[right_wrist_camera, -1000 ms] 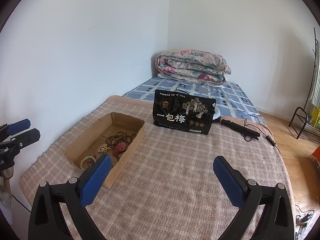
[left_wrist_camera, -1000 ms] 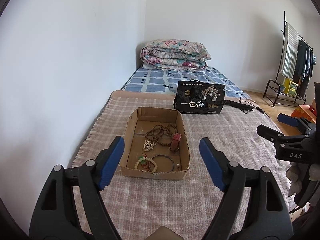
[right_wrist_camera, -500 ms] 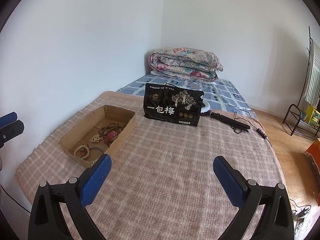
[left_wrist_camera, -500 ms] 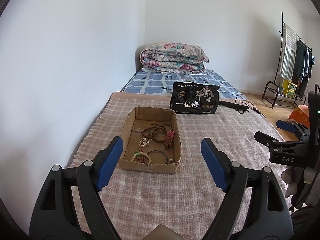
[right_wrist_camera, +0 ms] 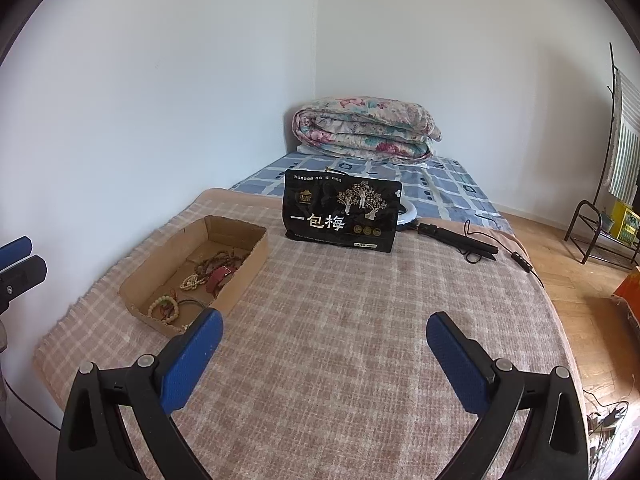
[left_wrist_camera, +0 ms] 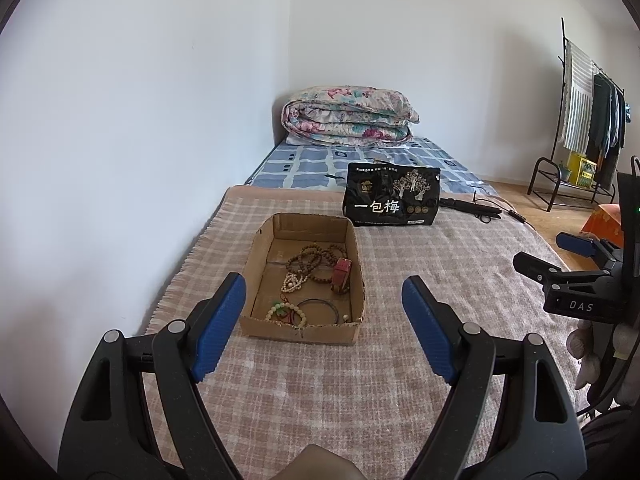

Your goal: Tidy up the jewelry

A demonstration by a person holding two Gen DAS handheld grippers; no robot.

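Note:
A shallow cardboard box [left_wrist_camera: 256,256] [right_wrist_camera: 248,264] lies on the checked blanket, near its left edge. Inside lie brown bead strings [left_wrist_camera: 310,258], a pale bead strand [left_wrist_camera: 292,282], a red item [left_wrist_camera: 342,274], a pale bracelet with green beads [left_wrist_camera: 284,312] and a thin dark bangle [left_wrist_camera: 318,308]. My left gripper [left_wrist_camera: 324,290] is open, short of the box's near wall, with nothing between its fingers. My right gripper [right_wrist_camera: 324,326] is open over bare blanket, right of the box. The right gripper's side [left_wrist_camera: 576,276] shows in the left wrist view.
A black snack bag [left_wrist_camera: 392,200] [right_wrist_camera: 342,216] stands beyond the box. A black tool with a cable [right_wrist_camera: 460,242] lies to its right. A folded floral quilt [right_wrist_camera: 366,128] lies at the bed's far end. A clothes rack [left_wrist_camera: 588,128] stands on the wooden floor at right.
Both grippers have drawn back from the box and bag, which now look smaller and farther. Both stay open; nothing was picked up.

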